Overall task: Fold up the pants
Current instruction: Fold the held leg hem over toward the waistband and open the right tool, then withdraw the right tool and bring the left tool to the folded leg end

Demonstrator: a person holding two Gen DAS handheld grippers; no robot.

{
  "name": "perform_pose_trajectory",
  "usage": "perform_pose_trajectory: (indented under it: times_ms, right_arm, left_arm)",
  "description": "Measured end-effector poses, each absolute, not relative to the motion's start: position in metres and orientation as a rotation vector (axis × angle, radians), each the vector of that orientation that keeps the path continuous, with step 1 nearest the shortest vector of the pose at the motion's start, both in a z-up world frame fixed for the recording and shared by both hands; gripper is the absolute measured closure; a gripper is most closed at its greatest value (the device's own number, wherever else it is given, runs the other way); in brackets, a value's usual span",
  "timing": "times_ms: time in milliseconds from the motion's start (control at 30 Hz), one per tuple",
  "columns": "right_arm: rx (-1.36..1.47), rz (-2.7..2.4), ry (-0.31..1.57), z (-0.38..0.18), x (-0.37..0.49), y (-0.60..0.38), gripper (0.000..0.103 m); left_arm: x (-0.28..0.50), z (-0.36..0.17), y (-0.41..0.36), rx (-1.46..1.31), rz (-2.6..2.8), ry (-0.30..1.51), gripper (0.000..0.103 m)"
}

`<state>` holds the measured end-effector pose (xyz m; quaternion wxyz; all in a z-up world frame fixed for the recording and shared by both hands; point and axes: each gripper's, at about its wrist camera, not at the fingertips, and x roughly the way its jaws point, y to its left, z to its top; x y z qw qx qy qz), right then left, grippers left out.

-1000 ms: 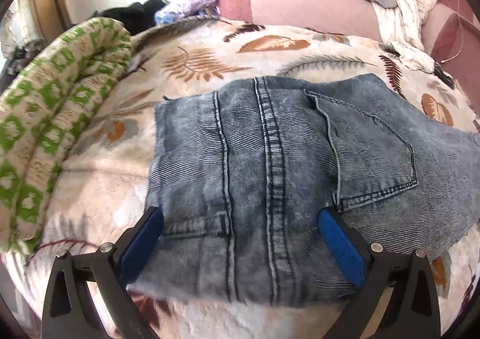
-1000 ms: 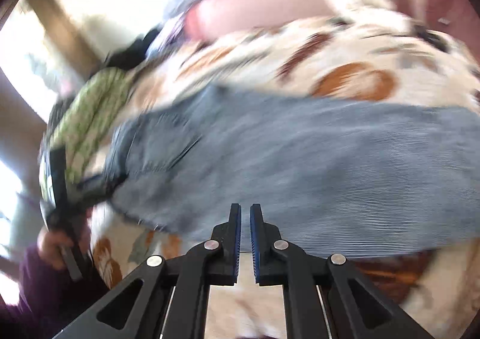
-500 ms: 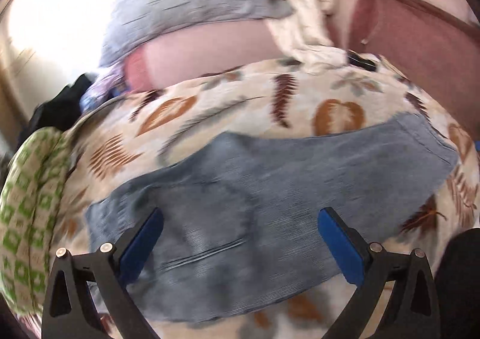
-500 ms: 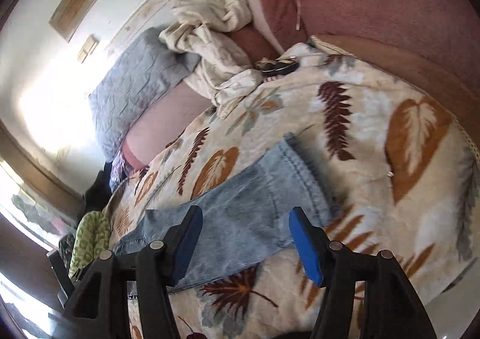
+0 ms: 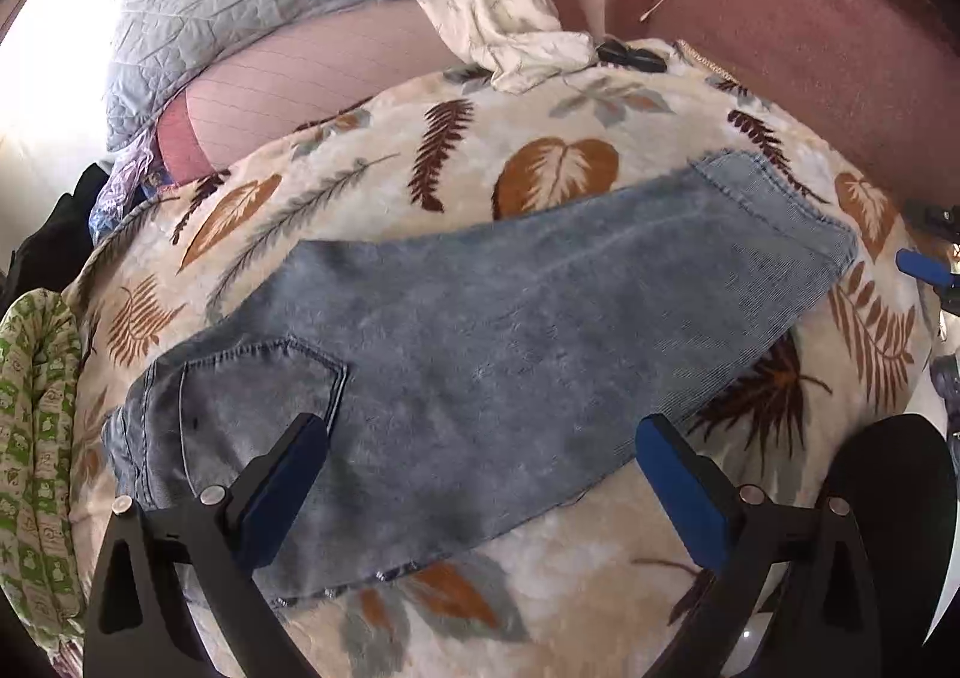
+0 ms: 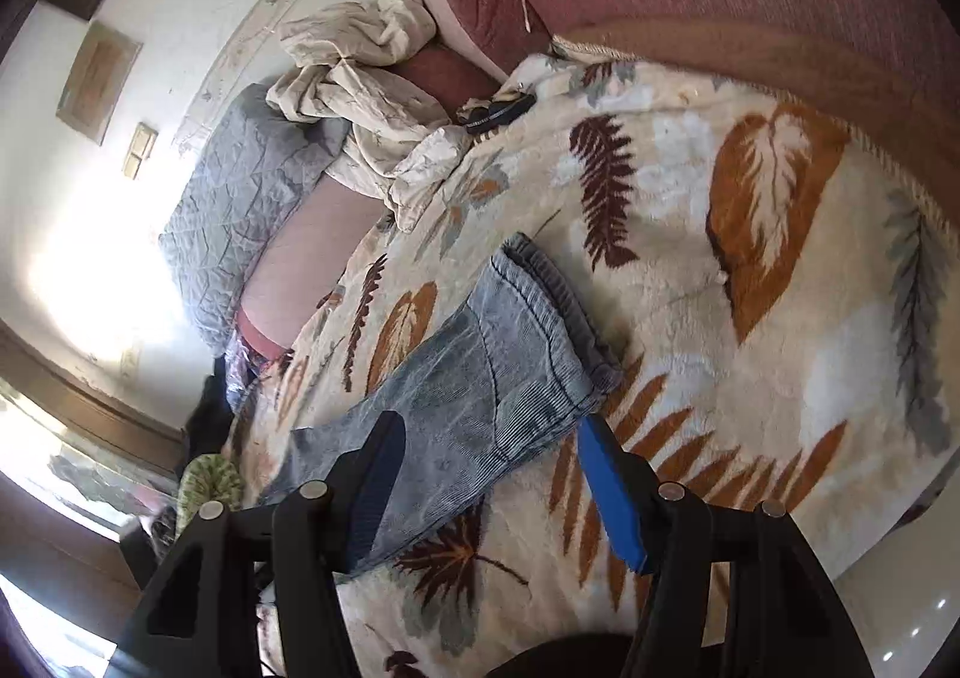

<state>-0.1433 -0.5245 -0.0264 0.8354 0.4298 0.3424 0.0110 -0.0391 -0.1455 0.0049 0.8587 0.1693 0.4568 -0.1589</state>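
Across the bed: the pants point(image 5: 510, 336) lie flat on the leaf-print blanket point(image 5: 558, 174), laid lengthwise as one long strip of grey-blue denim.
Waist end: toward the person's left, back pocket point(image 5: 258, 396) facing up, close to the green patterned cloth point(image 5: 36, 438).
Hem end: toward the right, where the stitched cuff point(image 6: 558, 312) shows plainly in the right wrist view.
Fold so far: by my reading, the legs are already laid one on the other, since only a single leg width shows; no crosswise fold is visible.
Left tongs point(image 5: 480, 489): spread wide, gripping nothing, hovering above the near edge of the denim around the seat and thigh.
Right tongs point(image 6: 489, 489): also wide apart and holding nothing, poised over the lower leg just short of the cuff; whether either pad touches the fabric, I cannot tell.
Left to do: the lengthwise stage looks finished, so perhaps half the task remains, namely bringing the hem over toward the waist once or twice and flattening the bundle.
Next move, as a judgement: each pair of tongs would need to close on an edge, the right near the cuff, so that the leg lifts evenly.
Beyond the pants: a grey quilted pillow point(image 5: 252, 0), crumpled cream bedding point(image 5: 510, 12) and a pink-red headboard point(image 5: 798, 54), all well apart from the denim.
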Motion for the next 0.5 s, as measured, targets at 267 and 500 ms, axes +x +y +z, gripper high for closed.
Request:
perform_pose_trajectory:
  times_ms: [267, 500]
  right_arm:
    - [1.084, -0.003, 0.756, -0.059, -0.127, -0.520, 0.039]
    - [1.110, -0.044, 0.720, -0.068, -0.126, -0.523, 0.039]
  left_arm:
    - [-0.039, 0.015, -0.151, 0.353, -0.339, 0.948, 0.001]
    - [-0.027, 0.019, -0.185, 0.438, -0.365, 0.912, 0.001]
